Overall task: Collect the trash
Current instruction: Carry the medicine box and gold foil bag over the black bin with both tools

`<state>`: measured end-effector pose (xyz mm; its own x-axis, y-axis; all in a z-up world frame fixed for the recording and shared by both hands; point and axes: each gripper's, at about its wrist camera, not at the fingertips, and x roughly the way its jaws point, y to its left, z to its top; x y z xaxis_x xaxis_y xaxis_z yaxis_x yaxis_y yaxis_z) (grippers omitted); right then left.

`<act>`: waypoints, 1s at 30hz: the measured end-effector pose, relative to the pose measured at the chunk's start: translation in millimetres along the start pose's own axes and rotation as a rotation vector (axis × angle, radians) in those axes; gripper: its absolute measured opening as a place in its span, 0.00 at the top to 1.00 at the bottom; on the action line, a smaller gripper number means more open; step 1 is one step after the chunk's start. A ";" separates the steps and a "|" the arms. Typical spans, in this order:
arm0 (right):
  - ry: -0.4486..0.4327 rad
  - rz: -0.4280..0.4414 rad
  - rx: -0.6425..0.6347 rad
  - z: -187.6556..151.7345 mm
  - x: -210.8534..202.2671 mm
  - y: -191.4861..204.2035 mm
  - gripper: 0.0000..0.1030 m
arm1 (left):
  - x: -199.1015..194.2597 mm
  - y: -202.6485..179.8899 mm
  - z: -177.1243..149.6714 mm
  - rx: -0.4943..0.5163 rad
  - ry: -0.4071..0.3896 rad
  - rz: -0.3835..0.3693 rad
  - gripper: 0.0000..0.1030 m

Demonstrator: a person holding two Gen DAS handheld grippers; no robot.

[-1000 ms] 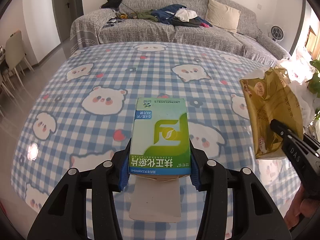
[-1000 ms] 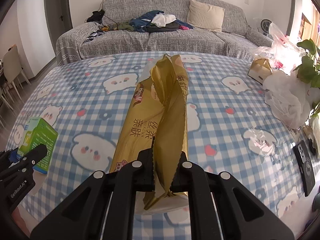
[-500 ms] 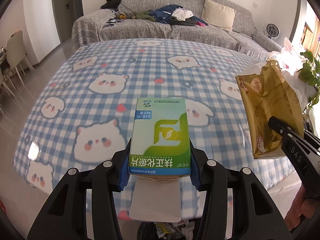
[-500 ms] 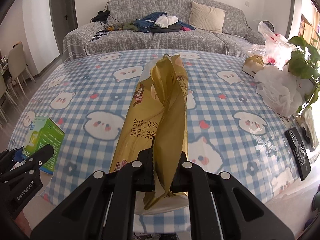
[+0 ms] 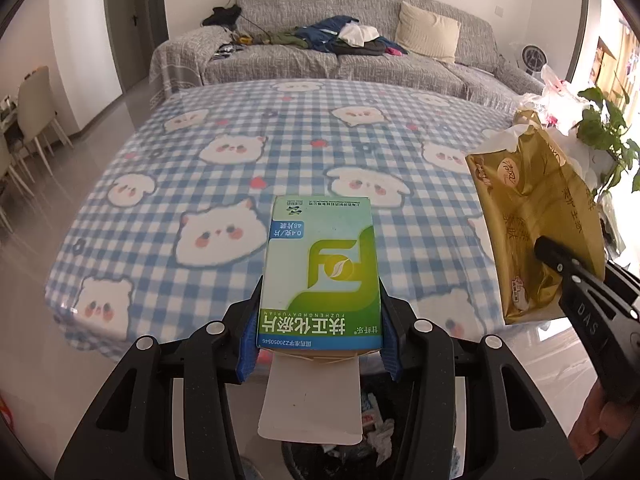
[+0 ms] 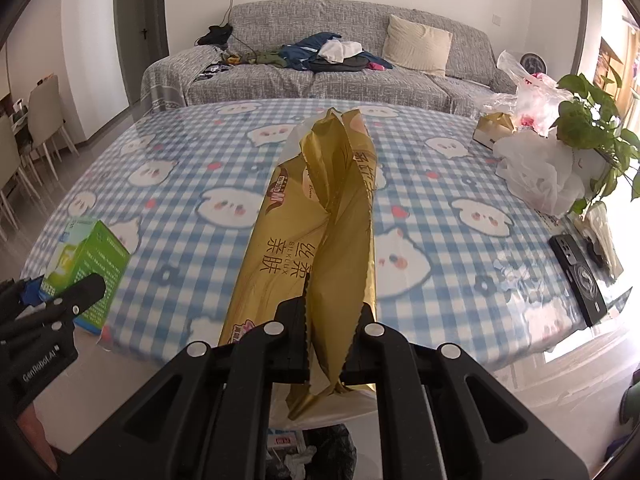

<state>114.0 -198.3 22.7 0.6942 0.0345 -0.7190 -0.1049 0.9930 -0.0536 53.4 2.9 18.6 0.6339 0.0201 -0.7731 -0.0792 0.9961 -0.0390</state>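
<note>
- Grey woven fabric covers the sofa (image 5: 360,52) at the back, with clothes heaped on it.
- Glossy blue-and-white checked tablecloth (image 5: 248,184), printed with bear faces, covers the table and looks slick; both grippers hang off its near edge.
- Black-lined trash bin (image 6: 320,456) sits on the floor below, its mouth partly hidden by the grippers, with crumpled scraps inside.
- Gold tissue pack (image 6: 316,240): soft, creased foil-like film with a torn top, pinched at its lower end by the right gripper (image 6: 326,340), which is clenched on it. It is held over the bin.
- Green medicine box (image 5: 320,276): stiff cardboard, rectangular, with its white end flap (image 5: 312,400) hanging open, squeezed between the blue pads (image 5: 248,344) of the left gripper (image 5: 318,344), above the bin.
- Risks, as I judge them: the floppy pack could drape over the rim or catch on a jaw's teeth when let go; the light box could tumble wide if dropped from off-centre, since the bin's mouth is mostly out of sight.
</note>
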 end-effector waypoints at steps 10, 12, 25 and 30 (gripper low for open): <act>0.020 0.007 -0.028 -52.8 -22.2 11.7 0.93 | -8.9 8.5 -48.3 -0.007 0.034 -0.009 0.55; 0.023 0.004 -0.031 -63.4 -25.0 12.5 0.93 | -8.4 10.7 -59.3 -0.010 0.044 -0.017 0.55; 0.071 0.027 -0.039 -129.3 -34.2 28.0 0.93 | -12.0 22.4 -127.4 -0.038 0.083 -0.047 0.55; 0.113 0.037 -0.053 -155.4 -22.4 40.2 0.93 | 1.9 29.0 -152.7 -0.059 0.120 -0.038 0.55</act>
<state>-16.4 -176.7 -71.0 0.6049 0.0552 -0.7944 -0.1686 0.9839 -0.0601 -65.1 18.7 -80.7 0.5410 -0.0313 -0.8405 -0.1040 0.9892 -0.1037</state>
